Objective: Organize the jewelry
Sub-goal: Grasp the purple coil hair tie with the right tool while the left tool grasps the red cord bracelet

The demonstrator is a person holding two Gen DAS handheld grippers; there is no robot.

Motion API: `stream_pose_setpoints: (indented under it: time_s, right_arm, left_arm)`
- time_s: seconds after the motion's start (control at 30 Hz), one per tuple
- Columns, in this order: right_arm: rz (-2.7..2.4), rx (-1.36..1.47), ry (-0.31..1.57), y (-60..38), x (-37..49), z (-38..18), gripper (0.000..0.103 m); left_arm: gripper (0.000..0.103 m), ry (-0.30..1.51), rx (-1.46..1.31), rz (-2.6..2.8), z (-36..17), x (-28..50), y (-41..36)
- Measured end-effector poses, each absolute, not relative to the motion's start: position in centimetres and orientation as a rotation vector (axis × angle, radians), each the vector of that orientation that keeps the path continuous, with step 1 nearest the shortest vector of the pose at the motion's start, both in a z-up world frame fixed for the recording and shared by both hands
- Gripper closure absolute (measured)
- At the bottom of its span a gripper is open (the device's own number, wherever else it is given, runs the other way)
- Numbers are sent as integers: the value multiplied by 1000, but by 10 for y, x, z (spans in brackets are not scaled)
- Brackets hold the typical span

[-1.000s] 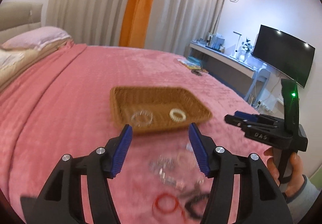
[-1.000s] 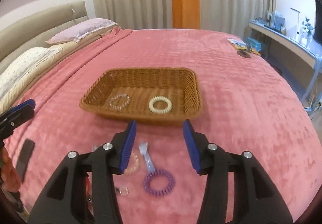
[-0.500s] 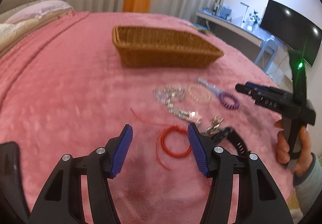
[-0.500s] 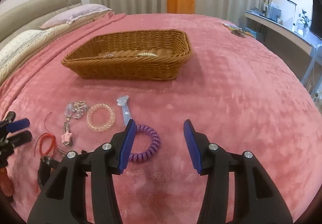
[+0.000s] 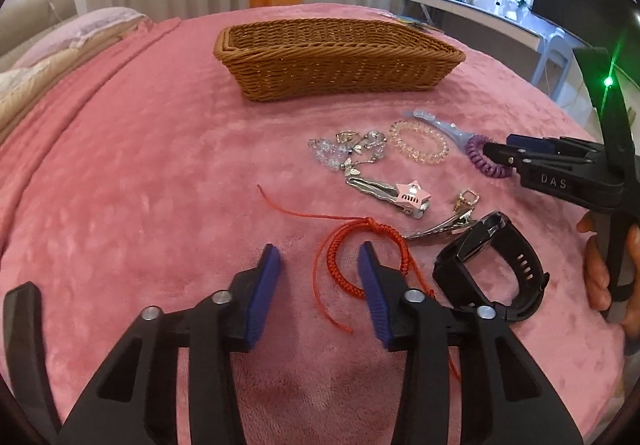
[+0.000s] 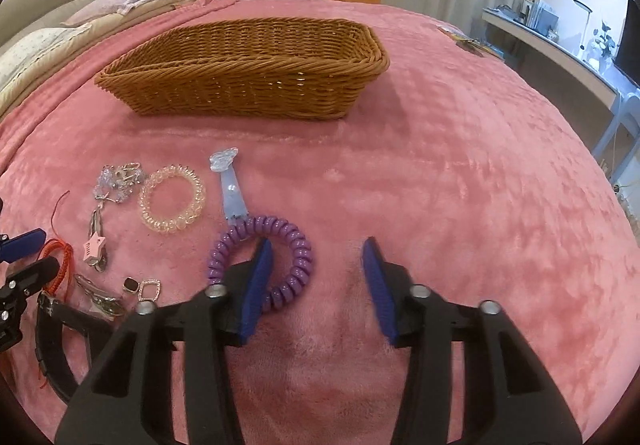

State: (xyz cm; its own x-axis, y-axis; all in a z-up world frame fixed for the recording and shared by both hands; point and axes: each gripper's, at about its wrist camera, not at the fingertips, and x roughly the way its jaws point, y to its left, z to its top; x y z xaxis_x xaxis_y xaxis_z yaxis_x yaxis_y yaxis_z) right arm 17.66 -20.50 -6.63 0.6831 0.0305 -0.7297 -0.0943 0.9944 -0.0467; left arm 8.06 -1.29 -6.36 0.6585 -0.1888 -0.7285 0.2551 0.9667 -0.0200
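A wicker basket (image 5: 336, 57) (image 6: 248, 73) stands on the pink bedspread. In front of it lie several pieces. My left gripper (image 5: 320, 257) is open, low over a red cord bracelet (image 5: 340, 261) whose left part lies between the fingers. My right gripper (image 6: 316, 253) is open; its left finger (image 6: 260, 277) sits inside a purple coil bracelet (image 6: 296, 245), and it also shows in the left wrist view (image 5: 516, 149). A clear coil bracelet (image 6: 172, 201), a blue hair clip (image 6: 230, 189), a beaded charm (image 6: 116, 181), a pink star clip (image 5: 412, 197) and a black watch (image 5: 492, 269) lie nearby.
Pillows (image 6: 132, 1) and a headboard are at the far left. A desk (image 5: 472, 9) with a lamp and a TV (image 5: 580, 1) stands beyond the bed's right edge. A small packet (image 6: 468, 41) lies on the far right of the bed.
Both grippers have dropped lower and closer to the loose jewelry. The left one has come over the red bracelet; the right one's left finger has entered the purple coil.
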Motion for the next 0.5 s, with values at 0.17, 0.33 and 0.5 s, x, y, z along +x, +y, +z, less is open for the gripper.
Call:
stream_pose_setpoints:
  time_s: [0.17, 0.33, 0.5]
  right_arm:
    - [95, -89, 808, -202, 174, -66, 91]
    - [111, -66, 797, -205, 172, -63, 93]
    - [140, -54, 747, -206, 163, -57, 93]
  left_arm:
    - [99, 800, 90, -237, -63, 79, -12]
    - [100, 783, 77, -238, -61, 77, -9]
    - [100, 768, 50, -237, -58, 75, -4]
